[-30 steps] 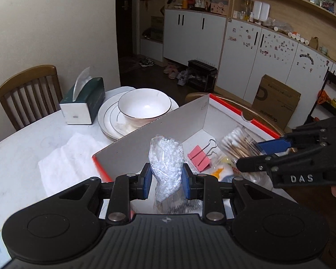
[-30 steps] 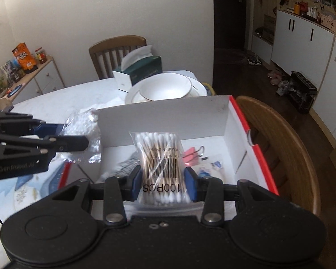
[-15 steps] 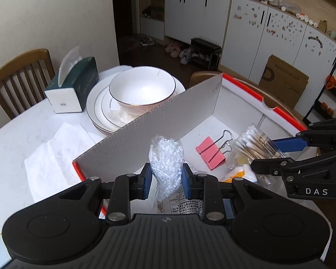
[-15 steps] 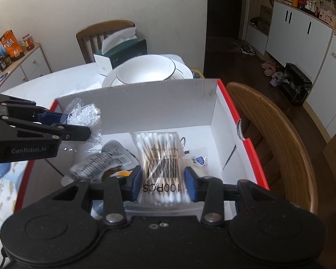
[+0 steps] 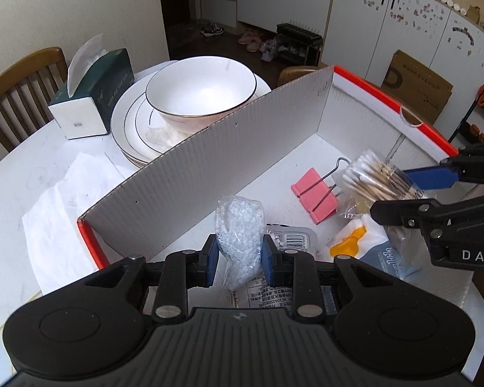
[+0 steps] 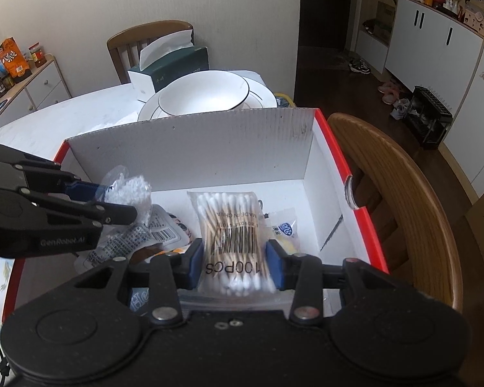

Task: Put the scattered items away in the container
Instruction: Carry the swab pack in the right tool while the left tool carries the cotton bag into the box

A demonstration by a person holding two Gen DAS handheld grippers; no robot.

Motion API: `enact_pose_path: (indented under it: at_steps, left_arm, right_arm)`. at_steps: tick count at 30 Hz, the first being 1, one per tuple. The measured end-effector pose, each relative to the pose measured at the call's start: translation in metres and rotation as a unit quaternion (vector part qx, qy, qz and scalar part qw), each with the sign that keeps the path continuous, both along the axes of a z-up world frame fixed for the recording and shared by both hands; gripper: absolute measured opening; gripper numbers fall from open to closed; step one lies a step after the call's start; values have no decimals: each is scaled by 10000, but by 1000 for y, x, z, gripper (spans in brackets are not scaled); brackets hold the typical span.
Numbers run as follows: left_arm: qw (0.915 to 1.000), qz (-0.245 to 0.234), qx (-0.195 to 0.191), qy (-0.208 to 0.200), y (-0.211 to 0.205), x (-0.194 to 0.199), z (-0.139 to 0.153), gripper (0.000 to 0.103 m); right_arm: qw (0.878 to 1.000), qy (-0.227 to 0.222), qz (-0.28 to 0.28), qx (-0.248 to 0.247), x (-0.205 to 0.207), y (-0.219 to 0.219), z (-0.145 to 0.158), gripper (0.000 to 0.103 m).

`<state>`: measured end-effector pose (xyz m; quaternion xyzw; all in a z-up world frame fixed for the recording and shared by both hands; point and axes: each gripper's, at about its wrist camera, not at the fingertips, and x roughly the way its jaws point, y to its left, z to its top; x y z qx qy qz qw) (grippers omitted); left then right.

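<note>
A white cardboard box [image 5: 209, 161] with red outer sides stands open on the table. My left gripper [image 5: 238, 251] is shut on a clear bag of small white beads [image 5: 238, 222], held low inside the box near its left end. From the right wrist view the same gripper [image 6: 119, 200] and bag [image 6: 129, 190] hang over the box's left side. My right gripper [image 6: 235, 258] is shut on a pack of cotton swabs [image 6: 229, 216] above the box floor. Two pink binder clips [image 5: 313, 193] and a few packets [image 5: 355, 238] lie inside.
A white bowl [image 5: 203, 90] on stacked plates sits just behind the box, beside a green tissue box [image 5: 96, 96]. A crumpled white napkin [image 5: 64, 200] lies left of the box. A wooden chair [image 6: 403, 209] stands close against the box's right side.
Both grippers have sunk and moved forward with their loads, from over the box's near edge to down inside it. Their grips look unchanged.
</note>
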<state>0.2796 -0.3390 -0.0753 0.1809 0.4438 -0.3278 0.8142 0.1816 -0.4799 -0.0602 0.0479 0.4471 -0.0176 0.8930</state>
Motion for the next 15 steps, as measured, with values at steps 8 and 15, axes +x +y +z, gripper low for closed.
enact_pose_path:
  at_steps: [8,15]
  left_arm:
    - [9998,5,151,99,-1,4,-3,26]
    - [9999,-24,92,94,2,-3,1,28]
  right_arm:
    - [9999,114,19,35,10,-2,-2,47]
    - [9998,179,40,9,16,-2,-2,53]
